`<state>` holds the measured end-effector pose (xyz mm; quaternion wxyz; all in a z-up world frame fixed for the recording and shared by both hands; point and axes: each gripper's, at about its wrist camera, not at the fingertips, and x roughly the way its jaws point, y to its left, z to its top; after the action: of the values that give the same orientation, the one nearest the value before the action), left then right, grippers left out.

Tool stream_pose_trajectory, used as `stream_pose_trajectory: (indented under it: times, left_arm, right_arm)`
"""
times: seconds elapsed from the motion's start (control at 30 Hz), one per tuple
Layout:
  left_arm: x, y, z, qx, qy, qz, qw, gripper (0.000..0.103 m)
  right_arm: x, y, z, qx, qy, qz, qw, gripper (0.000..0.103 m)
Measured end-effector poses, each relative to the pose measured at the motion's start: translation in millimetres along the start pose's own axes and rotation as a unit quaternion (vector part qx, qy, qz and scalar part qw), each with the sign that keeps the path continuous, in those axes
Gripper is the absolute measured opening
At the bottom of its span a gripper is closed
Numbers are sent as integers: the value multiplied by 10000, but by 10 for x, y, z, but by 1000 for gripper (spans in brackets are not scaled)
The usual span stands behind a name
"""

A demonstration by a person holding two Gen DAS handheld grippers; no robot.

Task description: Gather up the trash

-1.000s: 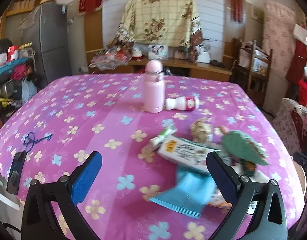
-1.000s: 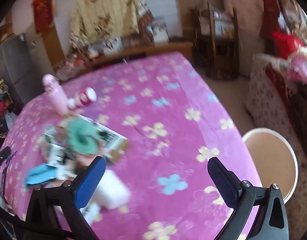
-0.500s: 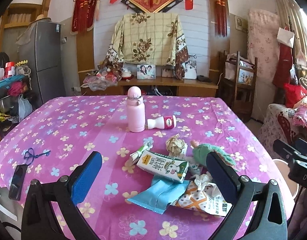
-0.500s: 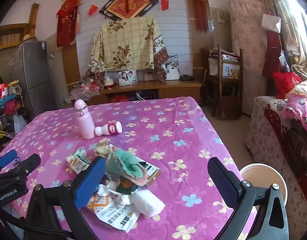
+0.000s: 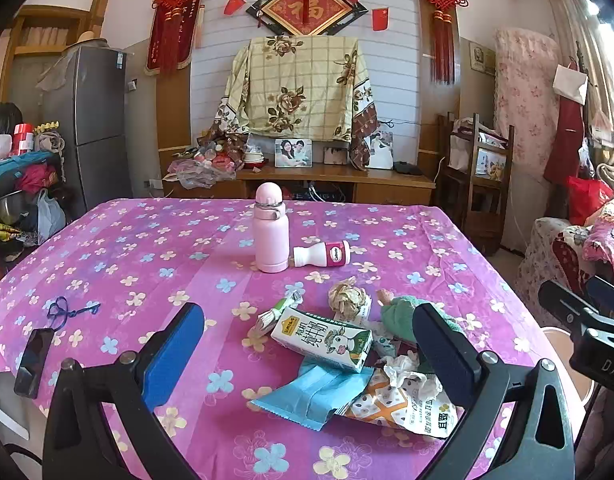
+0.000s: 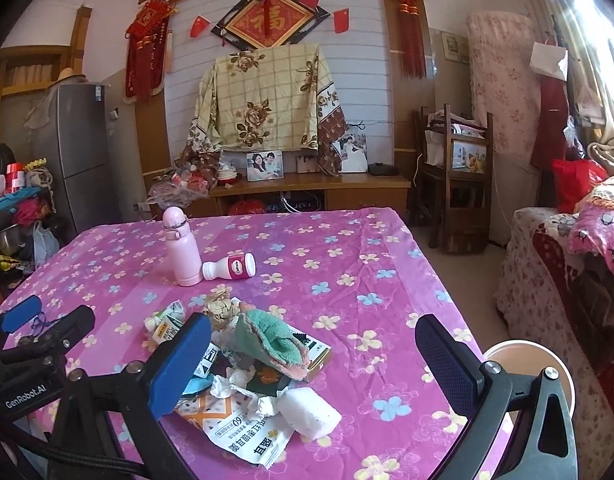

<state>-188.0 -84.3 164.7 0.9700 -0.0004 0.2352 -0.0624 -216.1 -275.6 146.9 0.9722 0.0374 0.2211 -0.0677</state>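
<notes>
Two grippers: both spread wide, nothing held, hovering above my near edge of the table.
Left gripper (image 5: 307, 344): blue pads low in the left wrist frame; milk carton (image 5: 322, 338) sits between them in the view, not touched.
Right gripper (image 6: 313, 360): fingers wide apart at the bottom of the right wrist frame, trash pile behind the left pad.
Trash pile: centre-right of the left wrist frame, on the pink floral tablecloth (image 5: 147, 248). I see the carton, a blue wrapper (image 5: 311, 396) under it, a printed snack bag (image 5: 403, 408) to its right, a crumpled paper ball (image 5: 347, 296) above.
Green cloth (image 6: 267, 340): lies on top of the pile, centre of the right wrist frame.
White roll (image 6: 311, 412): lower centre, touching the snack bag.
Pink flask (image 5: 271, 236): upright, mid-frame, apart from the pile.
Small bottle (image 5: 323, 254): on its side, just beside the flask.
Round bin (image 6: 535, 376): lower right, off the table edge; I can't tell what's inside.
</notes>
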Motion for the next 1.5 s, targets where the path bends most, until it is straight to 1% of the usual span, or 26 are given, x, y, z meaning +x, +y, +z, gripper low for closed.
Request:
stream_pose_trajectory:
  times: [0.13,0.47,0.63,1.03,1.5]
  left_arm:
    - [-24,30,-24,-42,-24,-19,10000,103]
    - [-39,40,-40,-55,-47,-39,10000,103]
    - [-41,26,-44,-55,-47,17,10000,103]
    - [-60,24,-54,-78,-73,1,9999,103]
    - [-22,40,-40,-110,-12,-33,9999,103]
  right_arm:
    - [-11,-3,4,12,-31,-4,10000,103]
    - [-2,-5,1,-16,44,-2,10000,103]
    - [-13,9,3,-40,32,-3,10000,103]
    - [-15,7,-6,-37,43,2,10000,103]
    - [-4,15,7,-87,54,-15,9999,103]
